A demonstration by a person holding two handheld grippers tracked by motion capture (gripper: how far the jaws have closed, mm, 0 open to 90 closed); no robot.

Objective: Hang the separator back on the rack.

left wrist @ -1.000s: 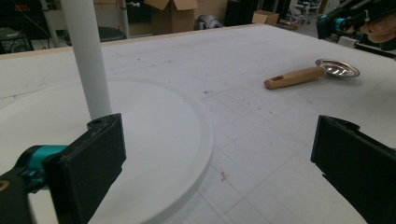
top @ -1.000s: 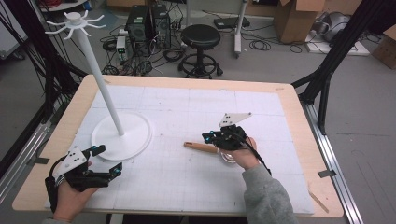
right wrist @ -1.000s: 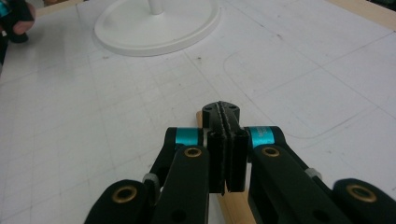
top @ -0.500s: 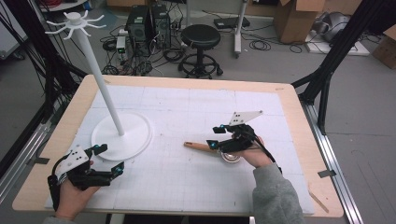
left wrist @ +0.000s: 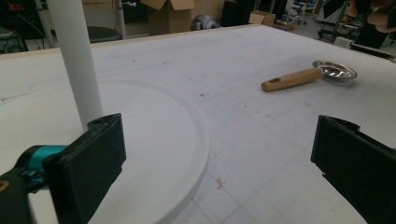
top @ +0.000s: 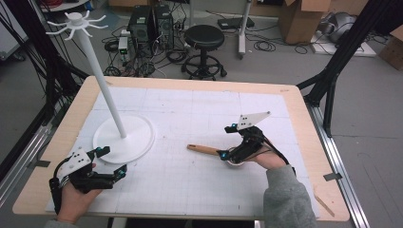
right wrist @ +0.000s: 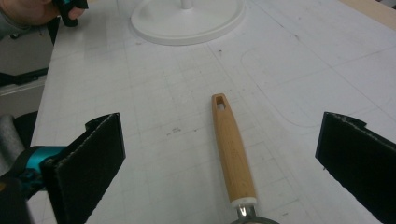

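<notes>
1. Our right gripper [top: 227, 155] has just been spreading its fingers [right wrist: 86, 158], and they now stand wide, one on each side of the wooden handle [right wrist: 232, 149] without touching it; nothing is gripped.
2. Our left gripper [top: 113, 164] also has its fingers [left wrist: 88, 163] wide and empty, close to the near rim of the white stand's round base [top: 138, 137].
3. The small strainer [top: 223, 156] lies flat on the surface [top: 199, 190], right of centre and well apart from the stand.
4. Its long axis runs roughly left to right across the surface in the high view: the handle end with the hanging hole [right wrist: 220, 103] points toward the stand, and the metal bowl [left wrist: 334, 71] sits at the end nearest our right hand [top: 266, 159].
5. We judge the work to be at an early or in-between point: the strainer rests loose on the surface, and none of the hooks [top: 76, 21] on top of the stand's pole carries anything.
6. What seems left, if hanging is the aim: take the handle, lift it, and bring its hole onto a hook.
</notes>
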